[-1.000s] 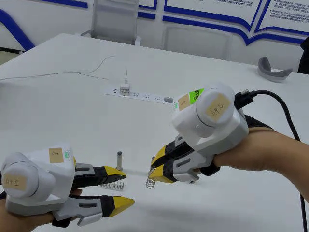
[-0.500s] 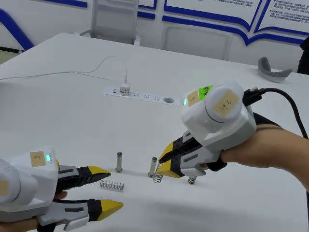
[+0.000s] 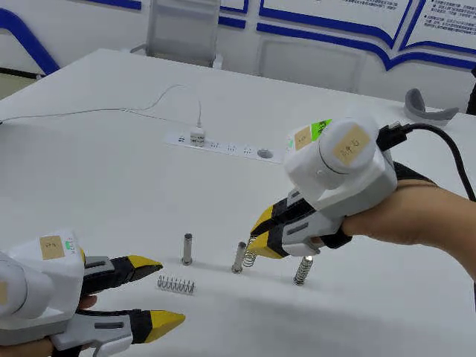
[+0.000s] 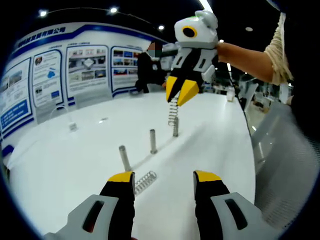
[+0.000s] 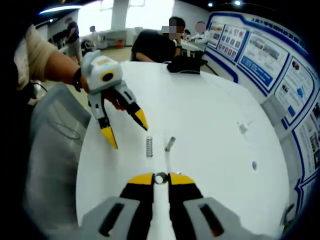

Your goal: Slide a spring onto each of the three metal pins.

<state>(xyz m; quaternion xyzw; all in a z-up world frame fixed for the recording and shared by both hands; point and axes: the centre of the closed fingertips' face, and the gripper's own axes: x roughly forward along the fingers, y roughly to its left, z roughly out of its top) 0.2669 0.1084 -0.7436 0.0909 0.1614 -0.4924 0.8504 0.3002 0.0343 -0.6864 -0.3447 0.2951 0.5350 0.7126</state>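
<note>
Three metal pins stand on the white table: the left pin (image 3: 187, 249), the middle pin (image 3: 238, 257), and the right pin (image 3: 303, 270), which wears a spring. My right gripper (image 3: 260, 239) is shut on a second spring (image 3: 249, 258), which hangs beside the middle pin's top. That held spring (image 5: 160, 177) appears end-on as a ring between my right gripper's (image 5: 160, 180) tips. A loose spring (image 3: 176, 284) lies flat in front of the left pin. My left gripper (image 3: 158, 292) stands open just left of it. In the left gripper view the loose spring (image 4: 145, 181) lies ahead of my left gripper (image 4: 164, 176).
A white power strip (image 3: 223, 147) with a plug and a thin cable lies further back. A grey curved object (image 3: 428, 111) rests at the back right. A chair (image 3: 182, 30) stands behind the table. A black cable (image 3: 446, 167) runs from my right gripper.
My right gripper has lifted its spring off the table and carried it right and up, beside the middle pin. My left gripper has drawn back toward the lower left, away from the loose spring.
</note>
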